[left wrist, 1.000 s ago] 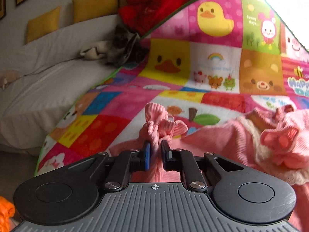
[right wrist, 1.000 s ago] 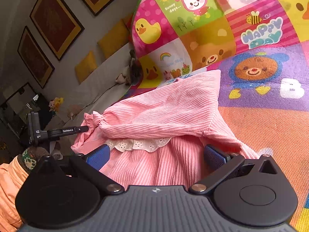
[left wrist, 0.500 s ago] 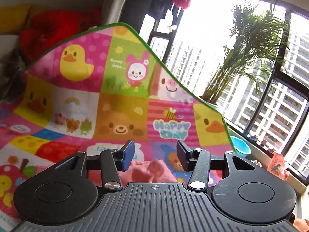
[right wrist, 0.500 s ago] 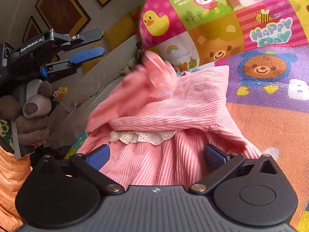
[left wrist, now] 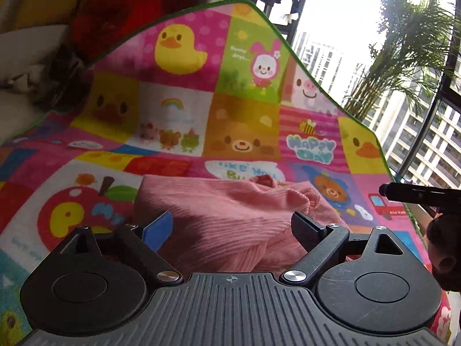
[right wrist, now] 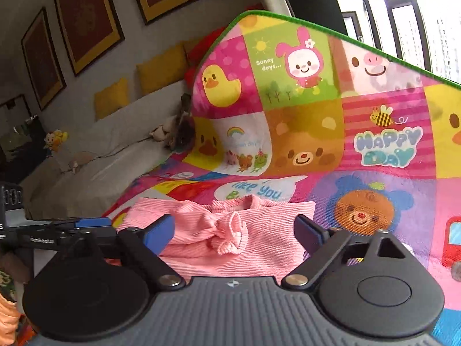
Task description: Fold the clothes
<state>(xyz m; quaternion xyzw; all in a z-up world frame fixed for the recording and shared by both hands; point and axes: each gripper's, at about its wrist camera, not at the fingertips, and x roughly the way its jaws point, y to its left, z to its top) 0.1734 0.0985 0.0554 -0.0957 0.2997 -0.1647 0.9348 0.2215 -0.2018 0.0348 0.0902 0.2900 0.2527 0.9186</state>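
Your left gripper (left wrist: 230,225) hovers over the pink top (left wrist: 219,204), its jaws wide and opening; cloth lies below the gap, but neither pad presses on it. Your right gripper (right wrist: 233,230) is likewise above the top (right wrist: 230,230), its jaws apart and closing, with nothing clamped between them.

The top lies on the play mat (right wrist: 374,150), partly folded: both sleeves are laid across the chest, and their ruffled cuffs (right wrist: 230,230) meet near the middle. The collar (right wrist: 233,201) points toward the raised far part of the mat, just below the "like you" bubble (right wrist: 256,190).

In the right wrist view, the left gripper (right wrist: 86,225) appears at the left edge, beside the top. In the left wrist view, a dark bar of the right gripper (left wrist: 409,193) appears at the right edge.
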